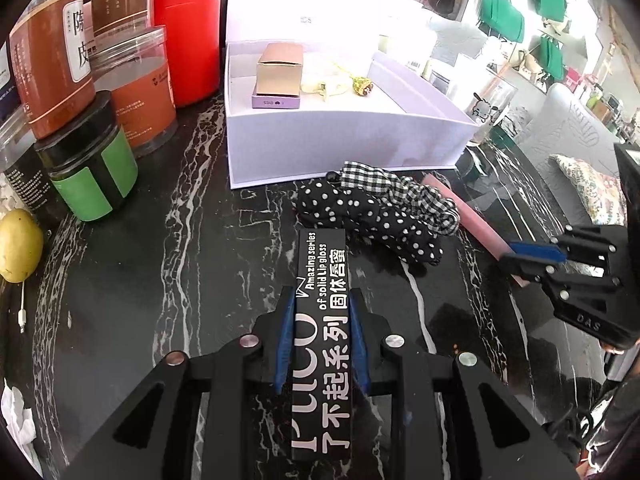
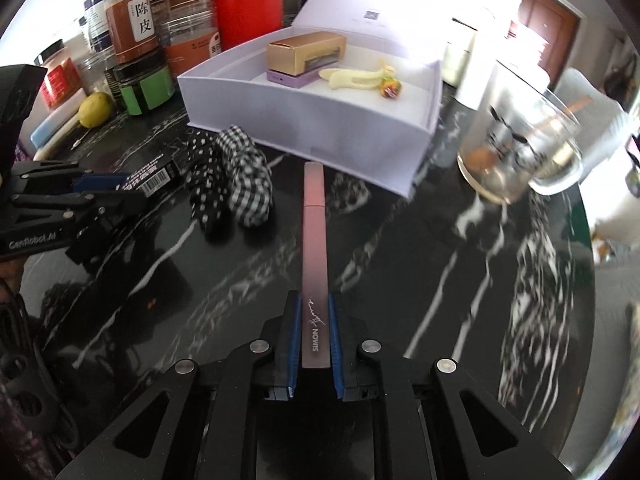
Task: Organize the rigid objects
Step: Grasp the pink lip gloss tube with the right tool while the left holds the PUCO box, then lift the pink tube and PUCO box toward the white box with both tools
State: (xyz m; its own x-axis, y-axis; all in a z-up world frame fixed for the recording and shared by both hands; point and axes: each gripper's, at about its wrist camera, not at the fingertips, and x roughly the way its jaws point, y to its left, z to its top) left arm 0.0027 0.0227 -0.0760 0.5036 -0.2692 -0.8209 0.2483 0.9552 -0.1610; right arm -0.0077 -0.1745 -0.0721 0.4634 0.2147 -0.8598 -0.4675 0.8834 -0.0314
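Note:
My left gripper [image 1: 320,300] is shut on a long black lip gloss box [image 1: 323,320] with white lettering, held over the dark marble table. It also shows in the right wrist view [image 2: 100,188], with the box's barcode end [image 2: 154,180] sticking out. My right gripper [image 2: 314,304] is shut on a slim pink box [image 2: 315,248]; it shows at the right of the left wrist view [image 1: 520,258]. An open white box [image 1: 340,148] [image 2: 320,128] stands beyond both, holding a gold carton [image 1: 280,70] on a purple case and a cream hair clip [image 2: 352,78].
Black-and-white dotted and checked scrunchies [image 1: 376,208] [image 2: 232,196] lie between the grippers and the white box. Jars, a red canister [image 1: 186,36] and a green-labelled jar [image 1: 92,160] crowd the left. A lemon [image 1: 18,246] sits at far left. A glass cup [image 2: 520,148] stands at the right.

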